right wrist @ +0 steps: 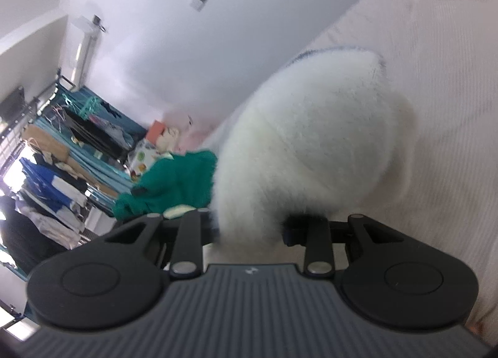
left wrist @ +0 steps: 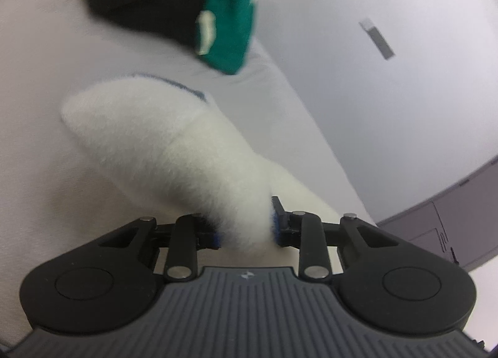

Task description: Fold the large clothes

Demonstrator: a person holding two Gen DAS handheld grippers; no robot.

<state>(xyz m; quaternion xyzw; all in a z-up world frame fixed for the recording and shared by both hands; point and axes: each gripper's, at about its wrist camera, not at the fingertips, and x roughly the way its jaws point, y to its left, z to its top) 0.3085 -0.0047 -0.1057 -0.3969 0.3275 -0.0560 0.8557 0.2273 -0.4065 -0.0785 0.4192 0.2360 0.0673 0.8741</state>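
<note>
Left wrist view shows my left claw [left wrist: 247, 227] squeezing a bunch of the fluffy white garment [left wrist: 174, 146], with its blue pads pressed into the fuzz on both sides. My right claw [right wrist: 249, 230] is pinched on the same fluffy white garment too, and I can see it in the right wrist view. The soft thing hangs from both claws down to the pale bed cover [left wrist: 37, 84], and its far end with a thin blue edge rests there. A green and black pile of clothes [left wrist: 193, 9] sits farther back, apart from mine. I think I am at the lifting step, holding two spots so I can fold it. Next I should carry both held spots over the far end together, keep them even, and lay them down flat.
</note>
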